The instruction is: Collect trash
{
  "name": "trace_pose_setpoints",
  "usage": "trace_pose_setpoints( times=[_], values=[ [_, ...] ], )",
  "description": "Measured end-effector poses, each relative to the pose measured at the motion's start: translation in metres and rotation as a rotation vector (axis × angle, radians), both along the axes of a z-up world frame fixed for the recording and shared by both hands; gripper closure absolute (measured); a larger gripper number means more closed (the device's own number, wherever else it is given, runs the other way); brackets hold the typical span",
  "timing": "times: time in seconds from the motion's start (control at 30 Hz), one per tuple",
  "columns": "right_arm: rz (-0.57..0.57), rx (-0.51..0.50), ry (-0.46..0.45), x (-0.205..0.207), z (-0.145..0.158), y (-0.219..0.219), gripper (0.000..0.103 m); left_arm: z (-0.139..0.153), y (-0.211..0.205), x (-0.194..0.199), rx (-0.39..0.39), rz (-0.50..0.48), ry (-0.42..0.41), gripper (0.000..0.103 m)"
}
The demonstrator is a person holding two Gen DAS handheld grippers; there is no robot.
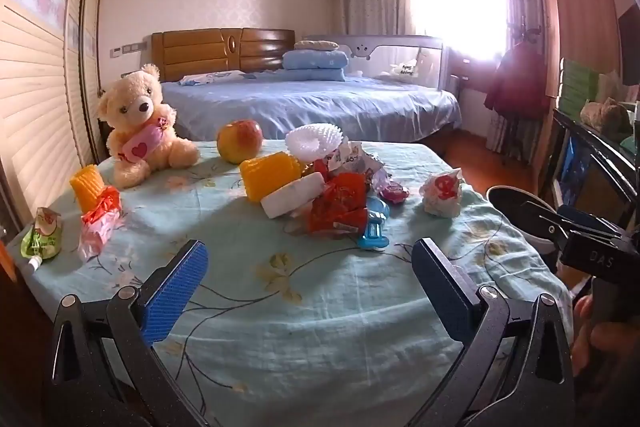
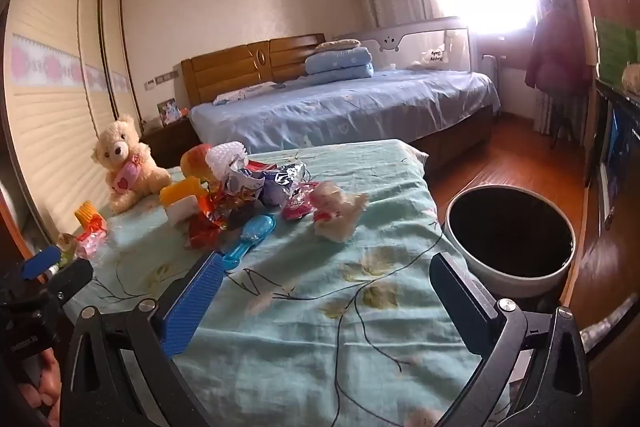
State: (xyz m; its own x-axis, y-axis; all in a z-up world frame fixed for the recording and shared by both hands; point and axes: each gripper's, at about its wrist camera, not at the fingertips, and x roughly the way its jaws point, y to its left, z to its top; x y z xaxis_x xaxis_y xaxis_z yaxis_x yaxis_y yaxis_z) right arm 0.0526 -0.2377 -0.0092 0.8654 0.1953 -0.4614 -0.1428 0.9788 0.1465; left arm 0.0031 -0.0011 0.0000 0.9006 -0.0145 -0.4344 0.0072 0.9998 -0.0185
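Trash lies on a table with a light-blue flowered cloth (image 1: 280, 291): a pile of red and silver wrappers (image 1: 344, 203), a crumpled white-and-red wrapper (image 1: 442, 193) to its right, a red-pink wrapper (image 1: 98, 223) and a green pouch (image 1: 42, 239) at the left. My left gripper (image 1: 310, 287) is open and empty, short of the pile. My right gripper (image 2: 328, 297) is open and empty over the cloth; the crumpled wrapper (image 2: 338, 213) lies ahead of it. A round bin (image 2: 510, 235) with a dark inside stands on the floor right of the table.
A teddy bear (image 1: 140, 123), an apple (image 1: 240, 141), two yellow corn toys (image 1: 272, 175), a white block (image 1: 294, 195), a white spiky ball (image 1: 314, 141) and a blue toy (image 1: 374, 227) share the table. A bed (image 1: 312, 99) stands behind, a cabinet (image 1: 592, 163) at right.
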Motion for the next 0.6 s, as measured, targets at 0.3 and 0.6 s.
trace_pose_setpoints(
  times=[0.3, 0.6],
  values=[
    [0.019, 0.003, -0.002, -0.006, 0.001, 0.001, 0.0, 0.002, 0.008, -0.007, -0.008, 0.002, -0.021, 0.0],
    [0.017, 0.008, 0.013, -0.004, -0.005, 0.003, 0.0, 0.001, 0.003, -0.007, -0.007, 0.005, -0.013, 0.0]
  ],
)
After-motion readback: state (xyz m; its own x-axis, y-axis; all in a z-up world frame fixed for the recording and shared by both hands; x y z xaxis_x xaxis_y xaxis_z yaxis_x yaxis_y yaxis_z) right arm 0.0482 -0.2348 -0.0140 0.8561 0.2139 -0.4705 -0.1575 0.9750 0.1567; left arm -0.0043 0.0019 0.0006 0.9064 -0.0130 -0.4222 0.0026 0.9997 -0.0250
